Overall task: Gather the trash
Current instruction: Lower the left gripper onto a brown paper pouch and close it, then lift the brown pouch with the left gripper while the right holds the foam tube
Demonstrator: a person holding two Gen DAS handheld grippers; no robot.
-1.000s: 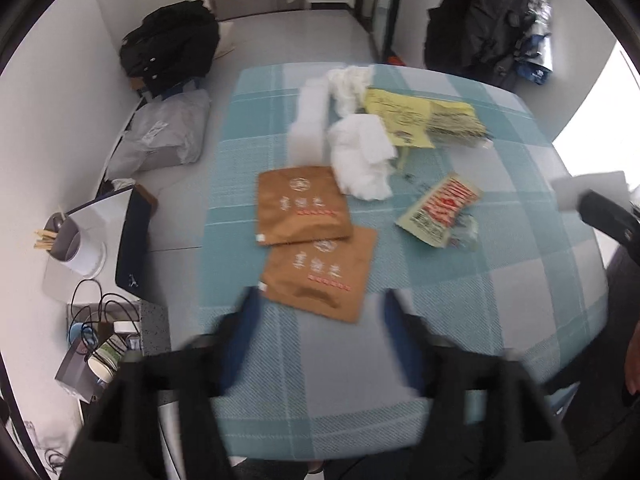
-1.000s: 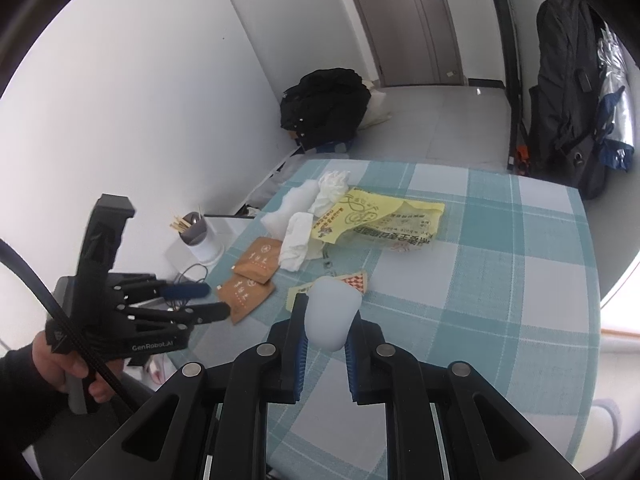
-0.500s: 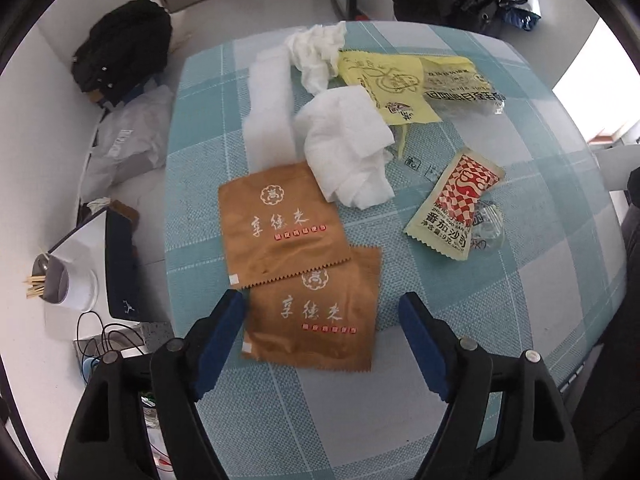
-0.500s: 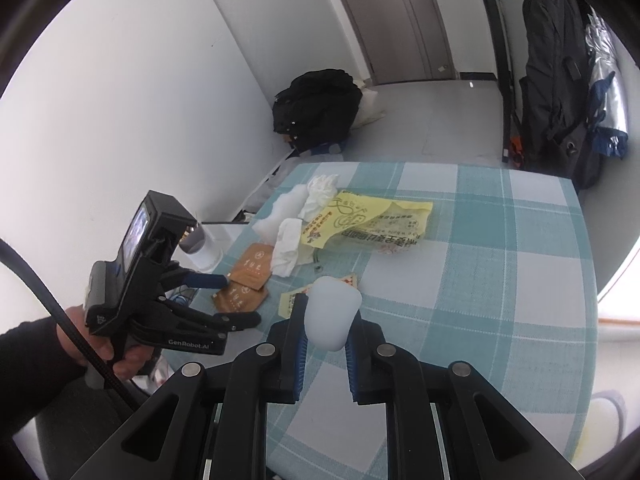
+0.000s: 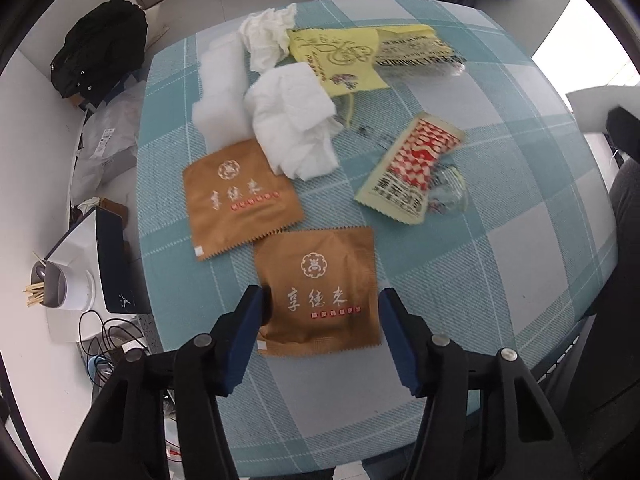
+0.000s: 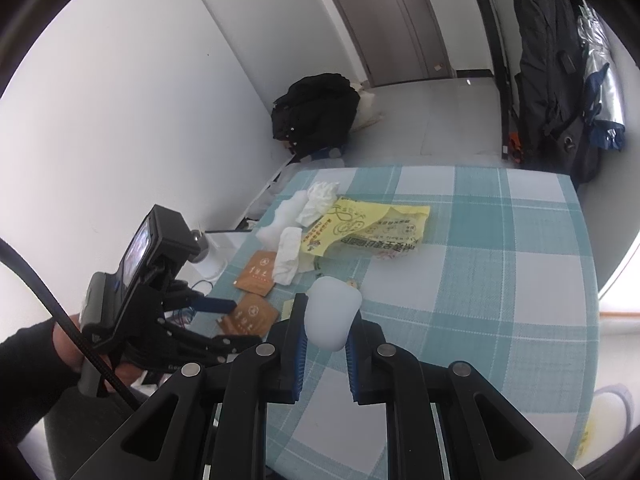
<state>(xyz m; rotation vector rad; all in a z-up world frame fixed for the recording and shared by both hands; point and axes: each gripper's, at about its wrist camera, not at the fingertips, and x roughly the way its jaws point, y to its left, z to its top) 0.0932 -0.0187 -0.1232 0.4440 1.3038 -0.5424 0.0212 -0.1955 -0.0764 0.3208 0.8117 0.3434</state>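
Note:
My left gripper [image 5: 320, 312] is open, its fingers on either side of the near brown sachet [image 5: 320, 292] on the checked tablecloth [image 5: 500, 272]. A second brown sachet [image 5: 236, 196], crumpled white tissues [image 5: 296, 128], white foam [image 5: 220, 92], a yellow bag [image 5: 344, 60] and a red-and-white snack wrapper [image 5: 412, 168] lie beyond. My right gripper [image 6: 326, 332] is shut on a white cup [image 6: 332, 312], held above the table's near side. The left gripper shows in the right wrist view [image 6: 224, 320] low over the sachets.
A black backpack [image 6: 316, 108] lies on the floor by the wall. A dark jacket [image 6: 552, 60] hangs at the back right. A low stand left of the table holds a toothpick cup [image 5: 52, 288] and cables [image 5: 108, 340].
My left gripper has moved forward and down, so the near brown sachet now sits between its open fingers. The right gripper has kept hold of the cup with little movement.

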